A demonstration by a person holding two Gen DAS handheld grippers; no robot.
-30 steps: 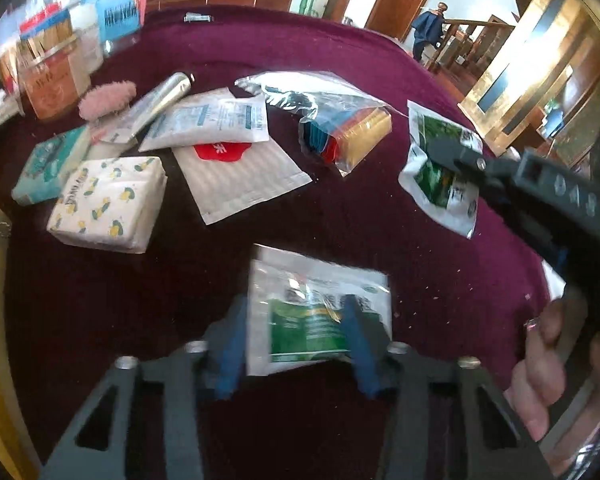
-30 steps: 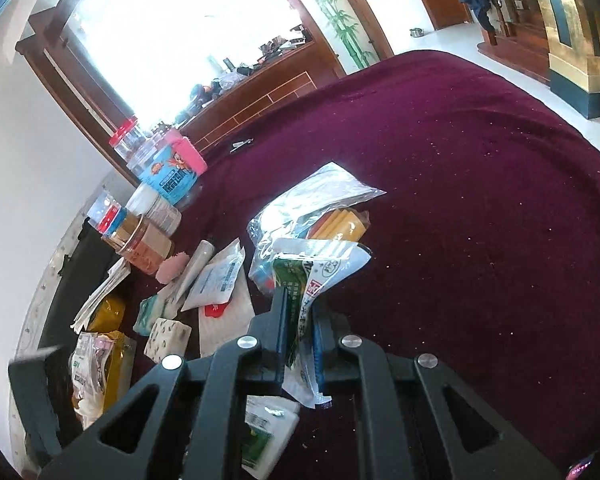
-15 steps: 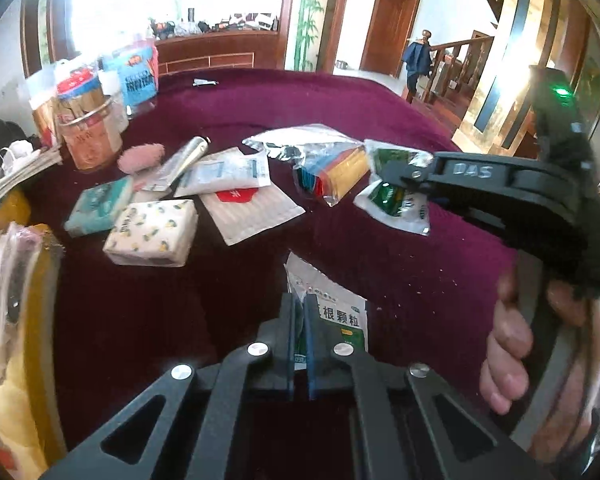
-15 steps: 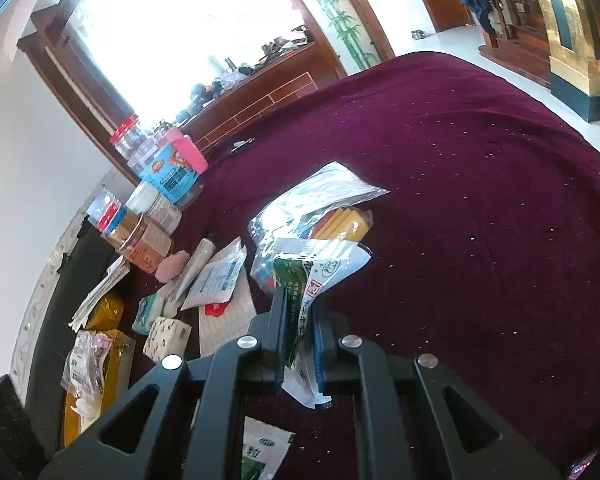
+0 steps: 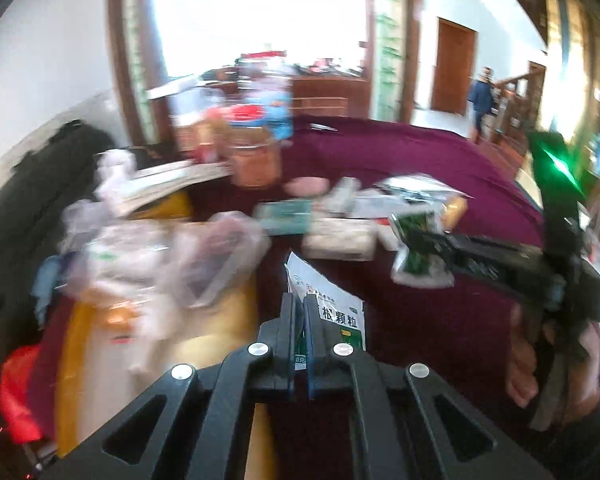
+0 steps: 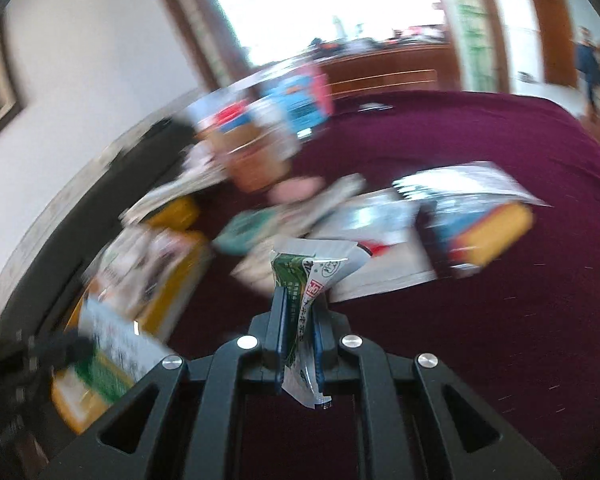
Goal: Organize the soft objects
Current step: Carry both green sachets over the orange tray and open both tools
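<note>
My left gripper (image 5: 299, 305) is shut on a white and green sachet (image 5: 338, 314), lifted off the maroon table (image 5: 440, 320). My right gripper (image 6: 300, 300) is shut on a crumpled green and white sachet (image 6: 300, 266), also held in the air. In the left wrist view the right gripper (image 5: 420, 242) sits at the right with its sachet (image 5: 414, 268), a hand (image 5: 520, 368) behind it. In the right wrist view the left gripper (image 6: 60, 350) and its sachet (image 6: 112, 354) are at the lower left. A yellow bin (image 5: 76, 340) with plastic bags lies left of both. Both views are blurred.
Tissue packs (image 5: 340, 240), flat white packets (image 6: 380, 248) and a clear bag of coloured sponges (image 6: 484, 236) lie mid-table. Jars and snack tubs (image 5: 256, 160) stand at the back left. A dark bag (image 5: 40, 200) lies at the far left. A person (image 5: 480, 100) stands far off.
The left gripper closed on the sachet that lay flat between its fingers and lifted it. Both grippers then swung left, bringing the yellow bin into view.
</note>
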